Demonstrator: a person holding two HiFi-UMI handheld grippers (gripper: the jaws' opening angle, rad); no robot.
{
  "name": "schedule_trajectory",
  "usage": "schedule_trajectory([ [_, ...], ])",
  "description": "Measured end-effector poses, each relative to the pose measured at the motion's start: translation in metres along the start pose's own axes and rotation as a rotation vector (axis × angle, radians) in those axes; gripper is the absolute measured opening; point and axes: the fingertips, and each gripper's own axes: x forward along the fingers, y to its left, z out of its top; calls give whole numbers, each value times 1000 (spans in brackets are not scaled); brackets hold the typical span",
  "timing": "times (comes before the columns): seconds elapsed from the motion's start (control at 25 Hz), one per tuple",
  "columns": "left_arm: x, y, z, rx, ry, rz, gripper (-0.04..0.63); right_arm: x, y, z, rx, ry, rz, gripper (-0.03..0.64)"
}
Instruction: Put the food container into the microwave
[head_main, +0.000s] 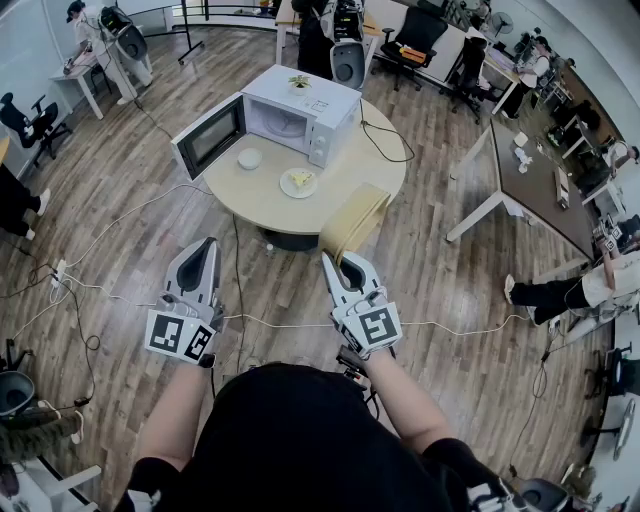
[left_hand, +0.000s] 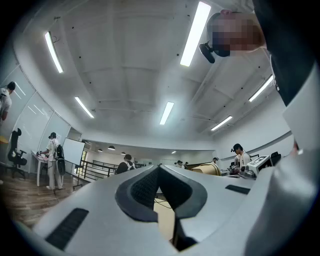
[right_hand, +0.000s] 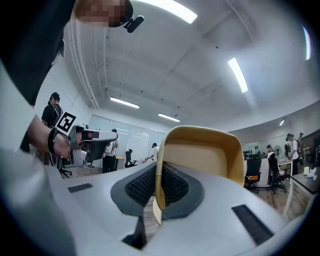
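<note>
My right gripper (head_main: 331, 259) is clamped on one thin wall of the tan, open-topped rectangular food container (head_main: 355, 222). The right gripper view shows that wall pinched between the black pads (right_hand: 172, 182), with the container (right_hand: 202, 155) standing on edge ahead of the jaws. It hangs in the air at the near right rim of the round beige surface (head_main: 365, 170). Its far end overlaps that rim in the head view, and I cannot tell whether they touch.

The white microwave (head_main: 305, 115) sits at the far side of the surface. Its door (head_main: 210, 135) is swung wide to the left, so the cavity is open towards me. Between the container and the cavity stand a small white round bowl (head_main: 249, 158) and a white plate with a piece of food (head_main: 298, 183), both close to the opening. The near right part of the surface is bare. A black cable (head_main: 385, 140) loops across the right side, beside the microwave.

My left gripper (head_main: 205, 246) is closed on nothing, its pads meeting at the tips. It is held over the wooden floor (head_main: 130, 200), well short of the surface, with its nose tipped slightly up. Both forearms reach forward with the grippers side by side and apart, the right one level.
</note>
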Motion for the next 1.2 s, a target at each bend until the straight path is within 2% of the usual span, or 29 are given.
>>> schedule_trajectory([
  [0.28, 2, -14, -10, -6, 26, 13, 18, -14, -9, -14, 28, 20, 5, 28],
  [0.6, 18, -37, -22, 2, 57, 32, 18, -27, -24, -25, 22, 5, 65, 29],
  [0.72, 23, -44, -29, 3, 73, 39, 18, -29, -33, -29, 49, -20, 60, 29],
  [0.84, 24, -46, -32, 15, 95, 41, 18, -28, -39, -33, 77, -33, 55, 29],
  [1.2, 42, -37, -39, 20, 94, 43, 18, -14, -53, -41, 63, -28, 63, 29],
])
